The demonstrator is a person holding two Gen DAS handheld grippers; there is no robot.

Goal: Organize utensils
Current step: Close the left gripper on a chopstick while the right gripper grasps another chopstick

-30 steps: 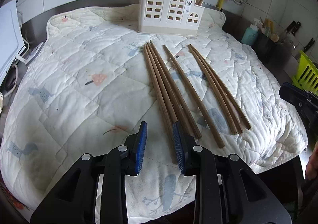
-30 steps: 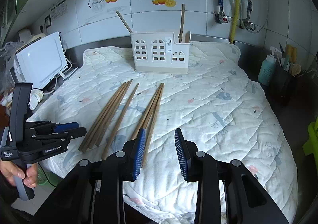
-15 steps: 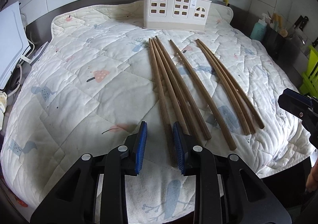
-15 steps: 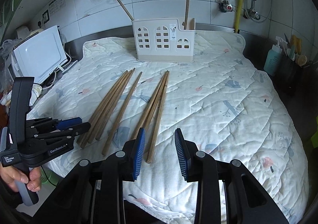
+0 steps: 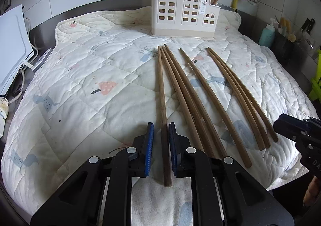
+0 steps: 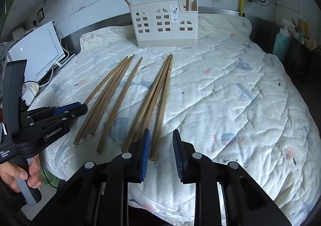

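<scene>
Several long wooden chopsticks lie on a quilted mat (image 5: 80,85) in front of a cream utensil holder (image 5: 183,15), which holds two sticks. My left gripper (image 5: 161,128) is open, its jaws on either side of the near end of the leftmost chopstick (image 5: 162,93), not clamped. It also shows at the left of the right wrist view (image 6: 80,106). My right gripper (image 6: 161,135) is open and empty, just above the near ends of the right-hand chopstick group (image 6: 158,101). The holder (image 6: 163,23) stands at the far side.
A white appliance (image 6: 34,53) with cables sits off the mat's left edge. A teal bottle (image 6: 280,41) and a dark utensil pot (image 6: 303,53) stand at the right. Tiled wall and pipes lie behind. A green rack (image 5: 316,77) is at the far right.
My left gripper has moved forward and left so its jaws now straddle the leftmost chopstick's end. My right gripper has moved forward toward the right-hand chopsticks. Both stay open.
</scene>
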